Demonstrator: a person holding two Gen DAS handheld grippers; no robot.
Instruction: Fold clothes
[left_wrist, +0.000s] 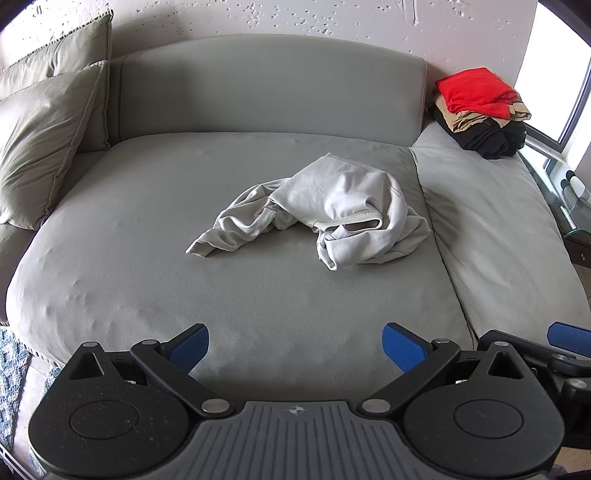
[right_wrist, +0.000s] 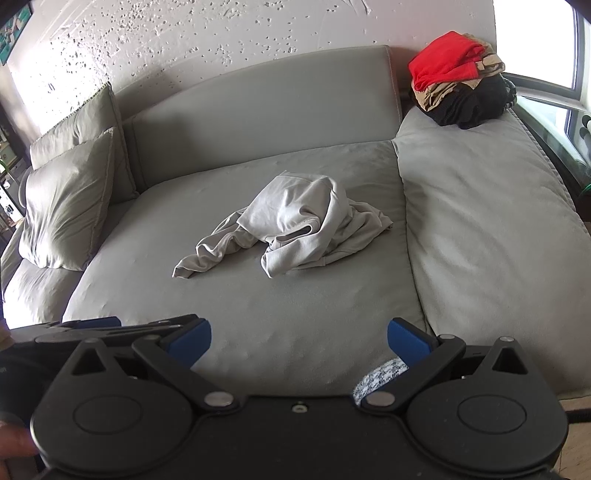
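Observation:
A crumpled light grey garment (left_wrist: 332, 210) (right_wrist: 295, 225) lies in a heap on the middle of the grey sofa seat (left_wrist: 184, 288) (right_wrist: 147, 258), one sleeve trailing to the front left. My left gripper (left_wrist: 295, 349) is open with blue pads (left_wrist: 192, 349), hovering over the seat's front edge, well short of the garment. My right gripper (right_wrist: 299, 343) is also open, its blue pads (right_wrist: 406, 345) spread wide, nothing between them. It sits just right of the left gripper, whose edge shows in the right wrist view's lower left.
A stack of folded clothes, red (left_wrist: 476, 92) (right_wrist: 447, 62) on top of tan and black, rests on the sofa's back right corner. Two olive cushions (left_wrist: 40, 140) (right_wrist: 70, 195) lean at the left. A window and glass side table (left_wrist: 569, 206) stand at the right. A patterned rug (left_wrist: 11, 369) lies below.

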